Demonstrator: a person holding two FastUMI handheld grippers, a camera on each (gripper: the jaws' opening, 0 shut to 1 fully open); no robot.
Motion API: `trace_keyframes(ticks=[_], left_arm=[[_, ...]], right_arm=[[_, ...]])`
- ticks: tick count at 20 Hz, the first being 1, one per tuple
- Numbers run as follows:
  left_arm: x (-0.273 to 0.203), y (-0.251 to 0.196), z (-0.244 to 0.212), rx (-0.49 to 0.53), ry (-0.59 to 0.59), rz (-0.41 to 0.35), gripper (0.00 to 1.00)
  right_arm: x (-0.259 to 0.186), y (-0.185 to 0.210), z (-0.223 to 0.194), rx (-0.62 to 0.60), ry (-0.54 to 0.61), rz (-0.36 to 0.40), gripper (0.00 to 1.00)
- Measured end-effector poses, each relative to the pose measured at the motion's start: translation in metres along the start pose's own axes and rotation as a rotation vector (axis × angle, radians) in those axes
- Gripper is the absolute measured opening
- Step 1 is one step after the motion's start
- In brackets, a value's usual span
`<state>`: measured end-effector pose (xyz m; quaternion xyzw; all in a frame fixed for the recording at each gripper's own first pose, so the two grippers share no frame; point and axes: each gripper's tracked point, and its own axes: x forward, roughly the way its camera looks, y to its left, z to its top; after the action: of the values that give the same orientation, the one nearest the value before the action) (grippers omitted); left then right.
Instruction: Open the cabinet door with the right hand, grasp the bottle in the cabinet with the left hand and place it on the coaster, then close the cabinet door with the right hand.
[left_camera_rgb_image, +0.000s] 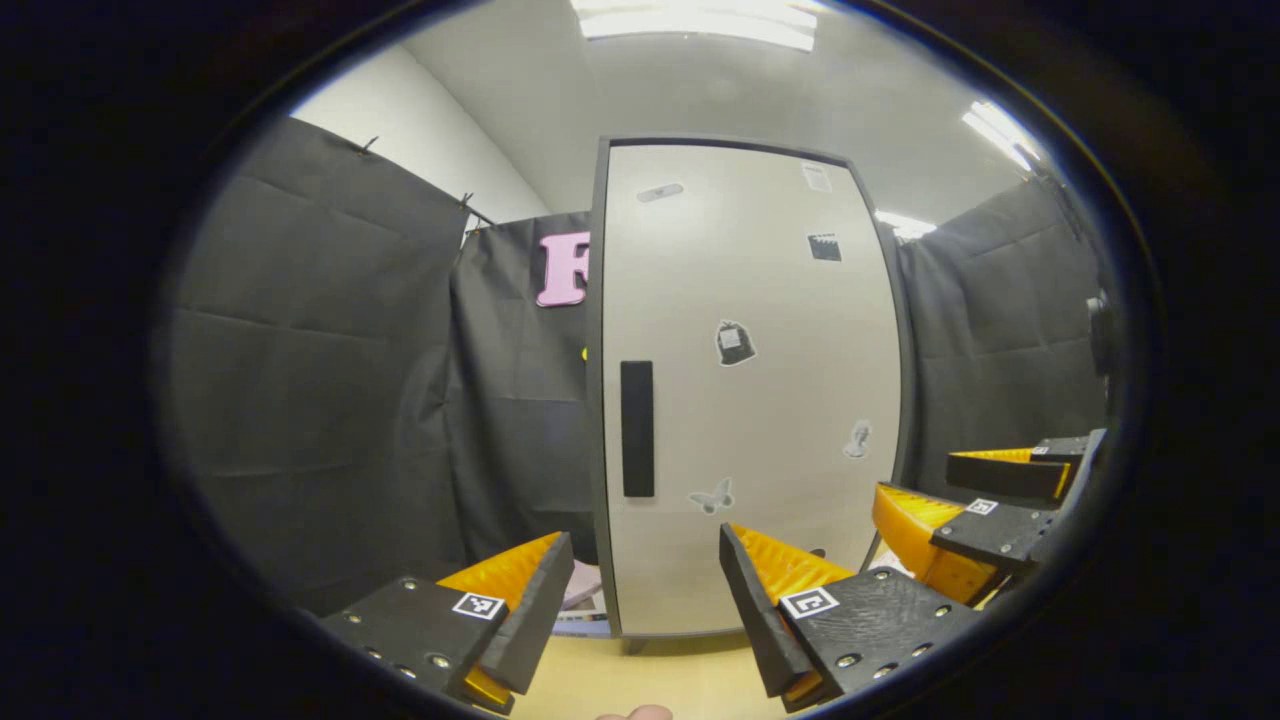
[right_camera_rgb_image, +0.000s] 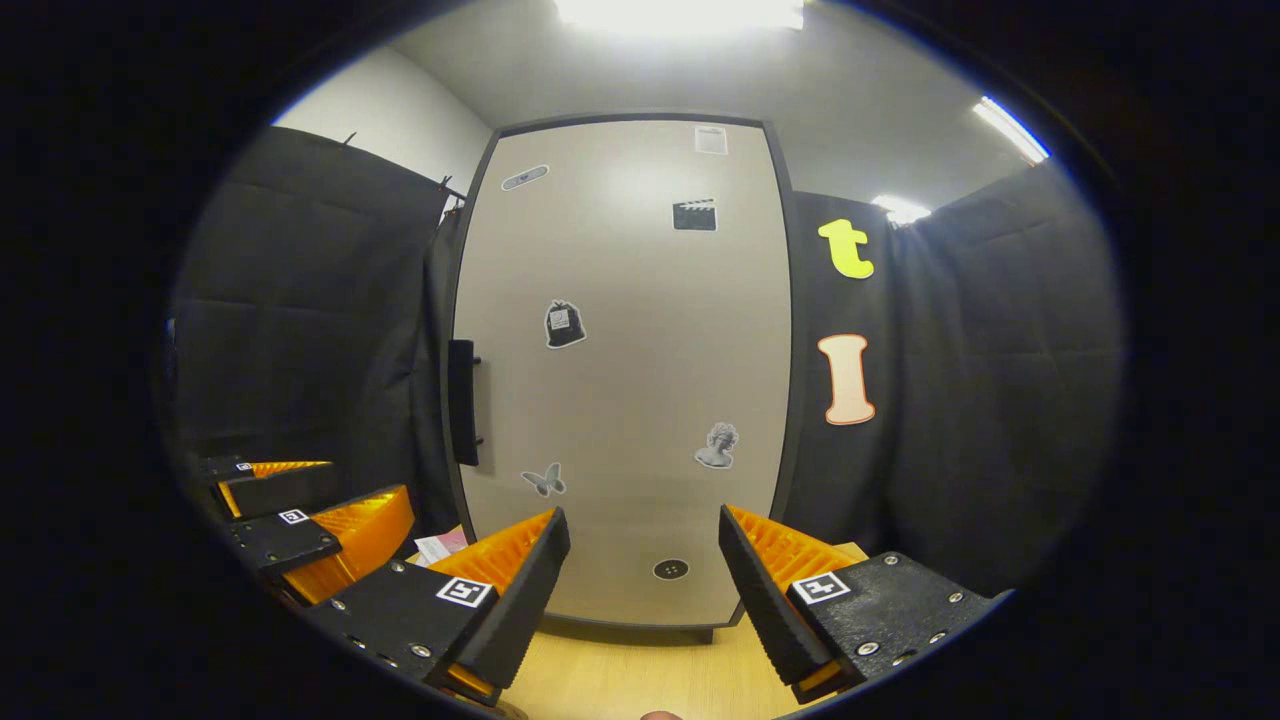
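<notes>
Nearest us, the left tongs (left_camera_rgb_image: 647, 590) and the right tongs (right_camera_rgb_image: 645, 575) both gape wide, holding nothing, above the pale wooden tabletop (right_camera_rgb_image: 640, 660). Beyond them we see the cabinet door (right_camera_rgb_image: 620, 370) closed, standing upright, its long axis vertical, with the black handle (left_camera_rgb_image: 637, 428) running vertically along its left edge.

Cabinet door (left_camera_rgb_image: 750, 390) shut — blocks way into cabinet. Black handle (left_camera_rgb_image: 637, 428) on door's left edge, unobstructed; open air between it and both grippers. Right gripper (right_camera_rgb_image: 645, 590) fingers spread, gap free. Left gripper (left_camera_rgb_image: 648, 610) alongside, apart. Black cloth wall (left_camera_rgb_image: 330, 380) close on both sides. Tabletop (right_camera_rgb_image: 640, 670) strip before door bare.
</notes>
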<state>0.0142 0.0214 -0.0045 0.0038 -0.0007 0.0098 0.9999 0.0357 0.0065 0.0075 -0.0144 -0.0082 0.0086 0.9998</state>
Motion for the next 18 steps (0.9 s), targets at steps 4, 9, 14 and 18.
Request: trace_keyframes(ticks=[4, 9, 14, 18], left_arm=[[-0.005, 0.024, -0.012, 0.009, 0.02, 0.032, 0.86], [-0.022, 0.064, -0.032, 0.001, 0.057, 0.094, 0.84], [-0.046, 0.106, -0.043, 0.042, 0.07, 0.166, 0.84], [-0.069, 0.14, -0.053, 0.029, 0.089, 0.223, 0.84]], right_arm=[[0.022, 0.012, 0.015, -0.003, -0.023, 0.028, 0.93], [0.053, 0.063, 0.039, -0.001, -0.075, 0.135, 0.93], [0.089, 0.123, 0.052, 0.018, -0.093, 0.218, 0.93], [0.12, 0.166, 0.045, 0.01, -0.08, 0.255, 0.93]])
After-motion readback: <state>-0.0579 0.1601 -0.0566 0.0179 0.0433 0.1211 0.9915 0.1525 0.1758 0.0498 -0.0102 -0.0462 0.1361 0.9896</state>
